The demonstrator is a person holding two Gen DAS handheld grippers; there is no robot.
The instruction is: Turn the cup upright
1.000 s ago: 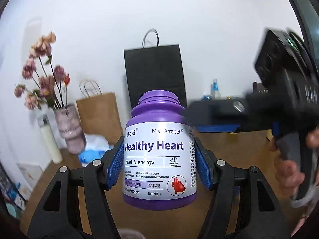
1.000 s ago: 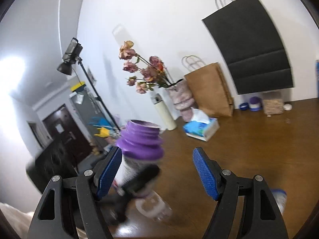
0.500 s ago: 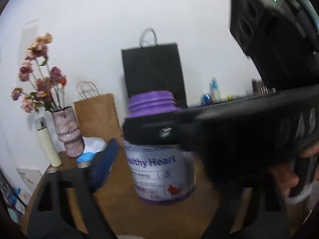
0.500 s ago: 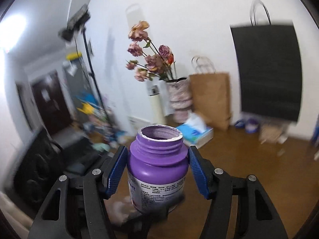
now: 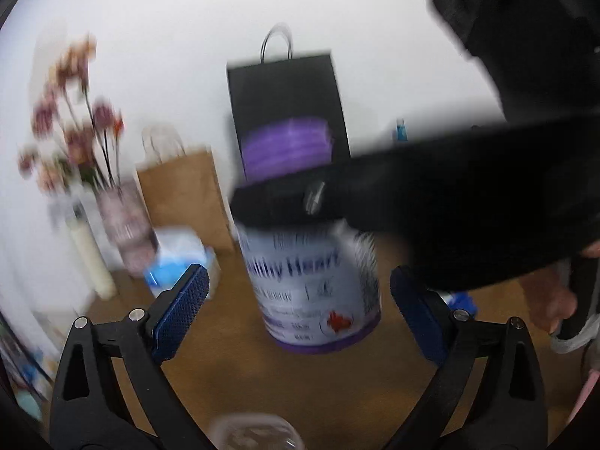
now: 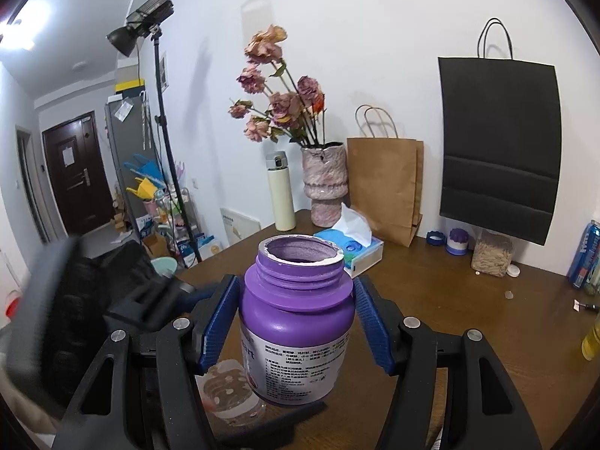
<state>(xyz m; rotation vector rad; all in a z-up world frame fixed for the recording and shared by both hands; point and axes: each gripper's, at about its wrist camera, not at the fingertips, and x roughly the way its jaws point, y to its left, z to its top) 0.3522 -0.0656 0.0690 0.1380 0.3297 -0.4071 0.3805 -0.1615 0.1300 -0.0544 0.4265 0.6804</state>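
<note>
A purple open-mouthed "Healthy Heart" bottle (image 6: 296, 322) stands upright, mouth up, held above the wooden table (image 6: 468, 318). My right gripper (image 6: 296, 318) is shut on it at the shoulder, blue pads on both sides. In the blurred left wrist view the bottle (image 5: 315, 285) sits ahead of my left gripper (image 5: 300, 311), which is open and apart from it; the right gripper's black body crosses the bottle's neck. A clear plastic cup (image 6: 228, 390) lies on the table below the bottle and shows at the bottom of the left wrist view (image 5: 255, 431).
At the back of the table stand a vase of dried flowers (image 6: 324, 183), a cream flask (image 6: 279, 191), a brown paper bag (image 6: 386, 187), a black bag (image 6: 495, 142), a tissue box (image 6: 352, 247) and small jars (image 6: 491, 251). A blue can (image 6: 585, 255) is at the right edge.
My left gripper has let go of the bottle, opened and drawn back. My right gripper has come in and shut on the bottle, which stays upright.
</note>
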